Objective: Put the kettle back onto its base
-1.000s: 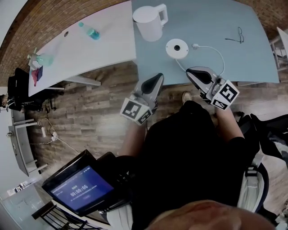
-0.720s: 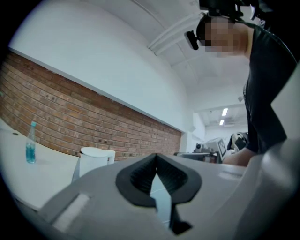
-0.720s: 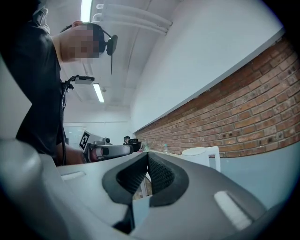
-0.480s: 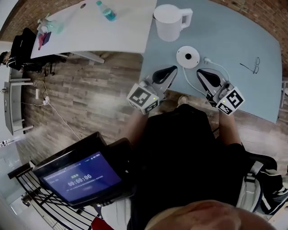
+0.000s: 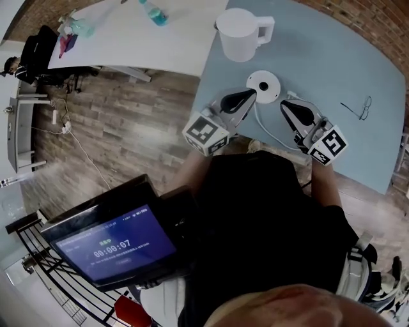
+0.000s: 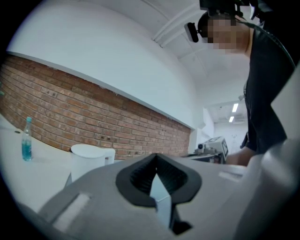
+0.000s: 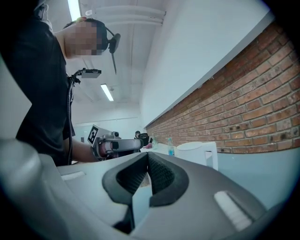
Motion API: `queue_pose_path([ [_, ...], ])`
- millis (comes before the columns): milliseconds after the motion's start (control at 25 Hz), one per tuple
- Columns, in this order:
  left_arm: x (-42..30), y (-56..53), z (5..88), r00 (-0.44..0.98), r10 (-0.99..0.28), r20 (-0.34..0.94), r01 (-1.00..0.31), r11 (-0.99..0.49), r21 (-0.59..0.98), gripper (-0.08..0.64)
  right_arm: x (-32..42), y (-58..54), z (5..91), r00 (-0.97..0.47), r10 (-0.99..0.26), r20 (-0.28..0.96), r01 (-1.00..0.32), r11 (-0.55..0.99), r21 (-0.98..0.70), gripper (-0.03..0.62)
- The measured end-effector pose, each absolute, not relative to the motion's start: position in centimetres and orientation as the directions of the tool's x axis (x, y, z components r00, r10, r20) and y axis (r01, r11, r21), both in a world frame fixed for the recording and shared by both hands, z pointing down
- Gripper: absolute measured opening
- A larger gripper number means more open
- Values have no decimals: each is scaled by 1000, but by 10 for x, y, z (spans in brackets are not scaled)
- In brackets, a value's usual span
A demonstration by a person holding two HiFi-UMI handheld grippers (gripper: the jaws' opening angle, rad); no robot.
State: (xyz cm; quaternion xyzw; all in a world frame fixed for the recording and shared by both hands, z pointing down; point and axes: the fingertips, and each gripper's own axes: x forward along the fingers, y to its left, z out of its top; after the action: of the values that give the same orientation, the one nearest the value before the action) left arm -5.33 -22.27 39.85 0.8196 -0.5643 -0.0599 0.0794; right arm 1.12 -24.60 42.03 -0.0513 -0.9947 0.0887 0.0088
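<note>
White kettle (image 5: 239,35) stands beside its base (image 5: 264,87) (not on it); we hold left gripper (image 5: 249,96) and right gripper (image 5: 285,105) closed, empty.

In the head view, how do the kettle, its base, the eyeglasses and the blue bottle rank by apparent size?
1. kettle
2. base
3. eyeglasses and blue bottle look alike; the frame edge cuts the bottle, so no ranking.
</note>
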Motion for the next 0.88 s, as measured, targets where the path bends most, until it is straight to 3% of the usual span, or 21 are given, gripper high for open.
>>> queue_pose_path([
  [560, -64, -248, 398, 366, -931, 1, -913, -359, 197, 3, 3, -273, 432, -995, 96, -3, 94, 974, -206, 4],
  [880, -89, -252, 390, 449, -893, 27, -876, -434, 208, 3, -21, -282, 422, -1000, -8, -13, -6, 983, -185, 5],
])
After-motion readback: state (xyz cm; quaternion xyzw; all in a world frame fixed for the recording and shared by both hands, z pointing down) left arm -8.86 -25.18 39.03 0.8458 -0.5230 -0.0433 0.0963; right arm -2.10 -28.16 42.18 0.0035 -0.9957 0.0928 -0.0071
